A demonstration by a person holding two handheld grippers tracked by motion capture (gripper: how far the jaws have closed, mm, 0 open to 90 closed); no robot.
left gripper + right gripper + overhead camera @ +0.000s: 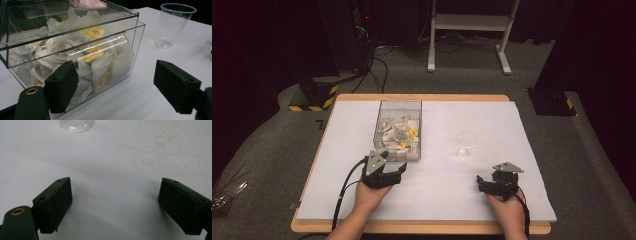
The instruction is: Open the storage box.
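**Tea bags still boxed, cup still bare**

Nothing lifted so far, judging by the layout: clear acrylic box with a flat transparent lid [72,37] standing shut-topped near the middle of the table, a little toward the left edge, packed with crumpled white paper tea bags carrying yellow tags [96,53]. Curved cut-out in the front wall, seemingly the dispensing mouth, with bags pressed up against it. Likely job: drawing a bag out and dropping it into the clear ribbed plastic cup [175,23], upright and with nothing visible inside, right of the box and well apart from it. All of that apparently left to do.

Left gripper [116,87] just beside the box's near corner, jaws spread wide and holding nothing, one black foam-faced pad overlapping the front wall in the left gripper view; touching or not, impossible to tell. Seen from above at [384,175], close to the box's near end.

Right gripper [115,205] near the table's front edge toward the right corner, jaws likewise parted and unloaded, hanging above bare surface with the cup's base at the top of its view; also at [497,184].

Box walls hard, glossy, reflective; bags soft, creased, easily torn. Cup thin, light, prone to tipping. White matte table cover [125,152], faintly stained, on a pale wooden board.
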